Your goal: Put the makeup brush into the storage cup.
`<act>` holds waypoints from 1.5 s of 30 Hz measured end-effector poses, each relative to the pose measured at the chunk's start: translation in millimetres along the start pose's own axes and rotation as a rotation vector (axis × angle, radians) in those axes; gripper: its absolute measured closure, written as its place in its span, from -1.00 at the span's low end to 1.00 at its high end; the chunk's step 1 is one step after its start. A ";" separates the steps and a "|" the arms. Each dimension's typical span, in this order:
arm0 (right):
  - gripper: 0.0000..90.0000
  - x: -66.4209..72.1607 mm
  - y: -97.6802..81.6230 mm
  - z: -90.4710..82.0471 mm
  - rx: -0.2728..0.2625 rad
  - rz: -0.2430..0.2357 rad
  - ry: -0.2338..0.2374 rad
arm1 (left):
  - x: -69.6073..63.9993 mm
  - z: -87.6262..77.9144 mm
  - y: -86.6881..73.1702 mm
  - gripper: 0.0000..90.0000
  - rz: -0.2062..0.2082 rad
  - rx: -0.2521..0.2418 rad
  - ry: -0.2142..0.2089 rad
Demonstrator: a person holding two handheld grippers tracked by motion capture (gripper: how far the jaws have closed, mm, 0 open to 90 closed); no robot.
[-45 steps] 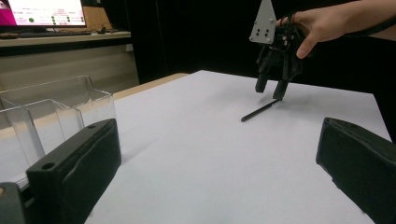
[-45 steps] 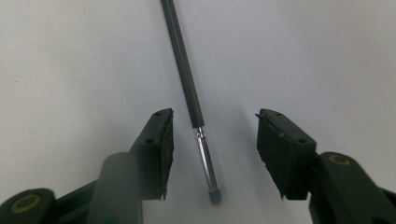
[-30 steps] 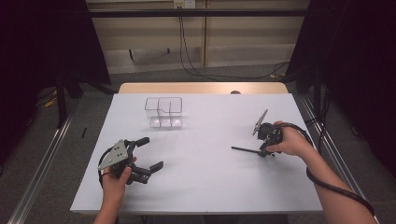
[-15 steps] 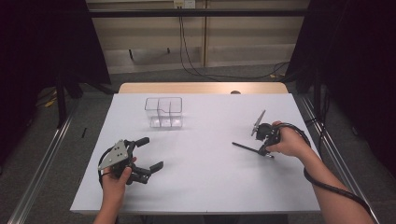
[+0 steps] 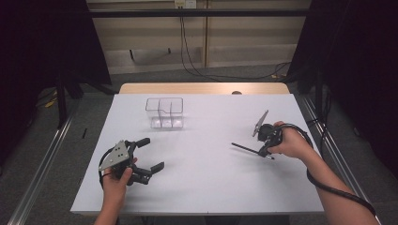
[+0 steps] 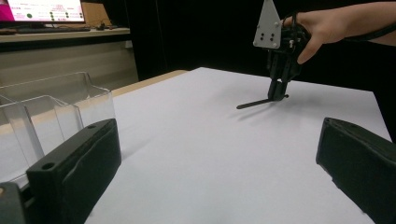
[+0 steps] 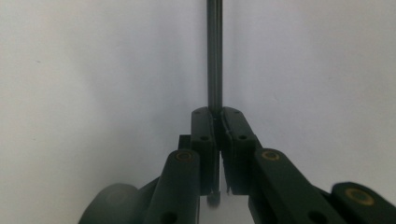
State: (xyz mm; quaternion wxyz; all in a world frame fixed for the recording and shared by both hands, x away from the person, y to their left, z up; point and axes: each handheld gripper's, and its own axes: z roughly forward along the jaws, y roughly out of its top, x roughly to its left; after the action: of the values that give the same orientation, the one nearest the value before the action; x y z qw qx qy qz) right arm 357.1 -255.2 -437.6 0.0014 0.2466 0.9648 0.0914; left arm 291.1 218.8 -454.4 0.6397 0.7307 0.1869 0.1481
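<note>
Black pen (image 5: 246, 149) pinched near one end by the right gripper (image 5: 264, 151)
Jaws closed on it, likely for lifting toward the clear organizer (image 5: 164, 112); left gripper (image 5: 151, 154) waits wide open, empty

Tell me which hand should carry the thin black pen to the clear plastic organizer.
Right. The right gripper is already shut on the thin black pen, which lies low over the white table. The left gripper stands open, holding nothing, though it sits nearer the clear plastic organizer.

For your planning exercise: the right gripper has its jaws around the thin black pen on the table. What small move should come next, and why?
Probably lift the pen slightly. The right gripper is shut on its end, it lies low on the white table, and the clear organizer stands far off.
</note>
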 end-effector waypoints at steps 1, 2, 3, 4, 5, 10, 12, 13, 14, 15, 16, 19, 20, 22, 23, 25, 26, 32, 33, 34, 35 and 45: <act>0.88 0.7 0.6 -0.7 0.004 -0.012 0.005 | 0.1 0.1 0.0 -1.00 0.000 0.001 -0.001; 0.88 1.4 1.3 -1.0 -0.003 -0.015 0.011 | 0.2 0.2 0.0 -1.00 0.002 0.002 -0.002; 0.88 2.4 2.1 -1.8 -0.001 -0.010 0.012 | 0.2 0.2 0.0 -1.00 0.001 0.004 -0.001; 0.88 3.4 2.8 -2.1 -0.002 -0.015 0.016 | 0.2 0.4 -0.1 -1.00 -0.001 0.005 0.000; 0.88 4.6 3.7 -2.7 -0.001 -0.015 0.013 | 0.4 0.5 -0.3 -1.00 -0.001 0.008 0.002; 0.88 12.4 10.0 -6.1 -0.006 -0.033 0.010 | 0.2 1.6 -0.2 -1.00 -0.013 0.013 0.002; 0.88 15.6 13.1 -7.1 -0.014 -0.041 0.008 | -0.9 2.2 0.7 -1.00 -0.012 0.013 0.001; 0.88 17.3 14.7 -7.6 -0.016 -0.043 0.012 | -0.9 2.2 0.7 -1.00 -0.012 0.013 0.001; 0.88 18.2 16.0 -7.9 -0.016 -0.052 0.015 | -1.8 3.2 1.3 -1.00 -0.016 0.015 -0.006; 0.88 19.2 17.3 -7.9 -0.014 -0.060 0.018 | -2.0 3.9 1.4 -1.00 -0.018 0.016 -0.007; 0.88 20.3 18.7 -8.3 -0.014 -0.066 0.011 | -2.0 3.9 1.4 -1.00 -0.018 0.016 -0.007; 0.88 24.4 22.4 -9.9 -0.024 -0.081 0.014 | -3.0 6.5 1.3 -1.00 -0.025 0.028 -0.012; 0.88 25.9 23.7 -10.4 -0.024 -0.086 0.015 | -2.9 7.2 1.4 -1.00 -0.023 0.030 -0.012; 0.88 28.8 26.4 -11.1 -0.024 -0.097 0.021 | -2.9 7.8 1.7 -1.00 -0.023 0.034 -0.012; 0.88 29.8 27.8 -11.5 -0.027 -0.101 0.022 | -3.4 9.5 1.8 -1.00 -0.035 0.037 -0.016; 0.88 32.0 30.1 -11.5 -0.032 -0.111 0.025 | -3.6 11.0 2.8 -1.00 -0.033 0.042 -0.017; 0.88 33.4 31.3 -11.7 -0.033 -0.110 0.028 | -4.6 12.1 3.4 -1.00 -0.041 0.038 -0.019; 0.88 41.8 39.0 -9.6 -0.033 -0.148 0.043 | -5.9 18.0 8.4 -1.00 -0.024 0.063 -0.027; 0.88 42.3 40.1 -9.4 -0.037 -0.159 0.047 | -5.7 19.0 8.8 -1.00 -0.023 0.067 -0.026; 0.88 43.4 41.2 -9.3 -0.036 -0.159 0.054 | -5.9 20.3 9.1 -1.00 -0.031 0.068 -0.029; 0.88 45.0 42.2 -8.6 -0.043 -0.155 0.058 | -6.0 21.7 9.4 -1.00 -0.029 0.071 -0.032; 0.88 53.2 54.8 -6.2 -0.042 -0.203 0.077 | -10.6 36.4 19.7 -1.00 -0.012 0.114 -0.086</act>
State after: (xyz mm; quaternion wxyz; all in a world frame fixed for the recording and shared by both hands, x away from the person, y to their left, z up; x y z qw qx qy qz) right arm 336.1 -183.8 -419.5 -0.0213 0.1436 0.9821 0.1202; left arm 299.9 179.7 -439.7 0.6054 0.7704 0.1721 0.1018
